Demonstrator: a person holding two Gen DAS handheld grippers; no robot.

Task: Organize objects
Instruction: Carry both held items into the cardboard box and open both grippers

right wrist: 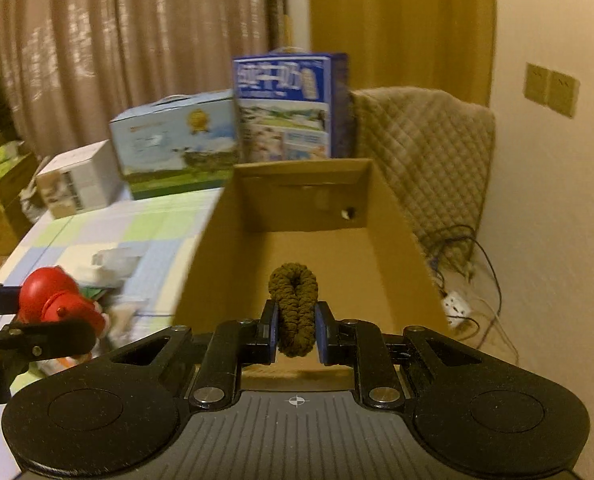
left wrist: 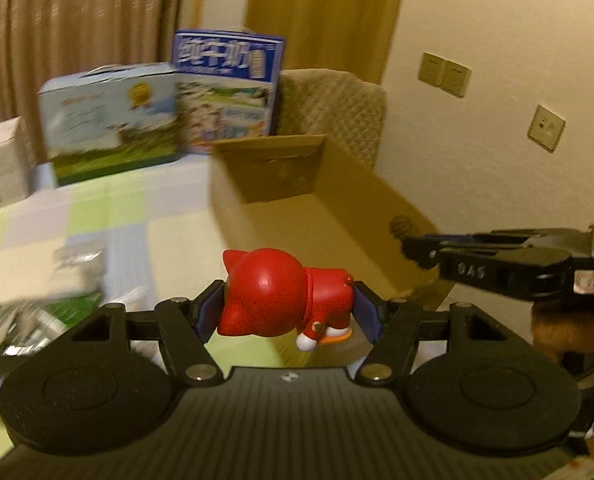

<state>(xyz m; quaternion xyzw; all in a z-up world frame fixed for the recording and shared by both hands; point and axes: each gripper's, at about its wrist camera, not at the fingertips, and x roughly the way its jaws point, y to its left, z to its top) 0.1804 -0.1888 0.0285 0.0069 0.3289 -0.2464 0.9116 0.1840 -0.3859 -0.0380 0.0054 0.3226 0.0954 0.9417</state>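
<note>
My left gripper (left wrist: pixel 287 306) is shut on a red cat figurine (left wrist: pixel 281 294), held sideways above the checked tablecloth (left wrist: pixel 97 216) just left of an open cardboard box (left wrist: pixel 337 216). The figurine (right wrist: pixel 57 296) also shows at the left of the right wrist view. My right gripper (right wrist: pixel 295 326) is shut on a brown fuzzy scrunchie (right wrist: pixel 295 304), hanging over the near end of the box (right wrist: pixel 317 256). In the left wrist view the right gripper (left wrist: pixel 413 252) reaches in from the right over the box wall.
Two printed cartons (right wrist: pixel 177 140) (right wrist: pixel 289 108) and a white box (right wrist: pixel 81 180) stand at the table's far side. Blurred packets (left wrist: pixel 49 304) lie on the cloth near the left gripper. A quilted chair (right wrist: pixel 429 160) stands behind the box; cables and a power strip (right wrist: pixel 455 304) lie on the floor.
</note>
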